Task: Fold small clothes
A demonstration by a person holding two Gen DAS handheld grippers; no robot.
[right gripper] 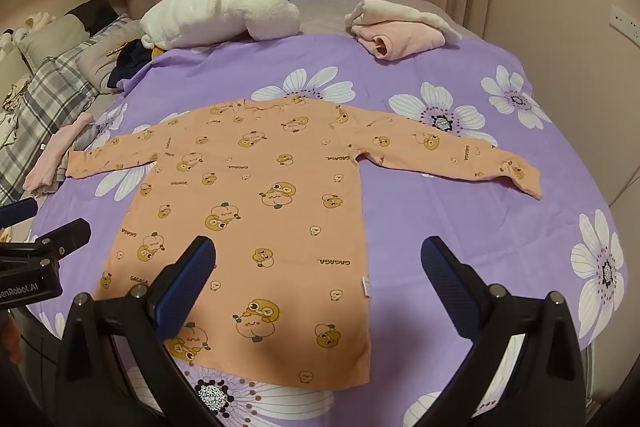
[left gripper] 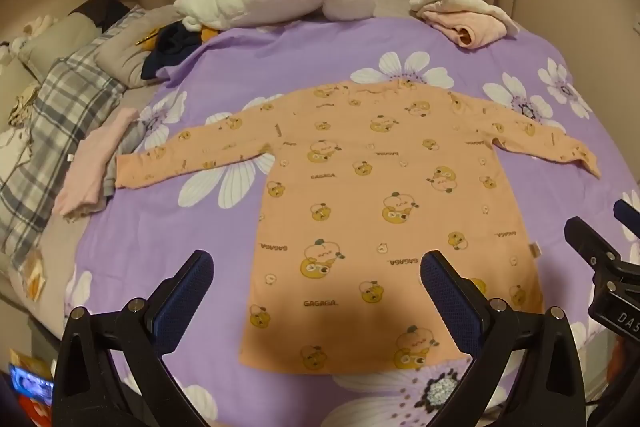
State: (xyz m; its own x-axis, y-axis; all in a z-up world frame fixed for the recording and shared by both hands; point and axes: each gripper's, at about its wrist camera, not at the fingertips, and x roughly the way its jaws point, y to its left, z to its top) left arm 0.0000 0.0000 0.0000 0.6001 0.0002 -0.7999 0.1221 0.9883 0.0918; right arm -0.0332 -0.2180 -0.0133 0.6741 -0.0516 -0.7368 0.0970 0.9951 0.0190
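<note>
Hovering above the flat orange shirt [left gripper: 360,195], left tongs [left gripper: 316,291] and right tongs [right gripper: 318,275] gape wide, holding nothing.

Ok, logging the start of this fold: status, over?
Left gripper open, right gripper open, both empty. Orange shirt flat on the purple sheet, sleeves spread. Nothing in the way.

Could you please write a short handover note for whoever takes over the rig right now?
Left gripper: open, empty, above the hem.
Right gripper: open, empty, above the hem's right side.
Orange shirt: flat on the purple sheet, sleeves spread, collar at the far end.
Folded pink clothes: at the sheet's far edge.
Done: shirt laid out.
Left: every fold; likely sleeves in first.
</note>
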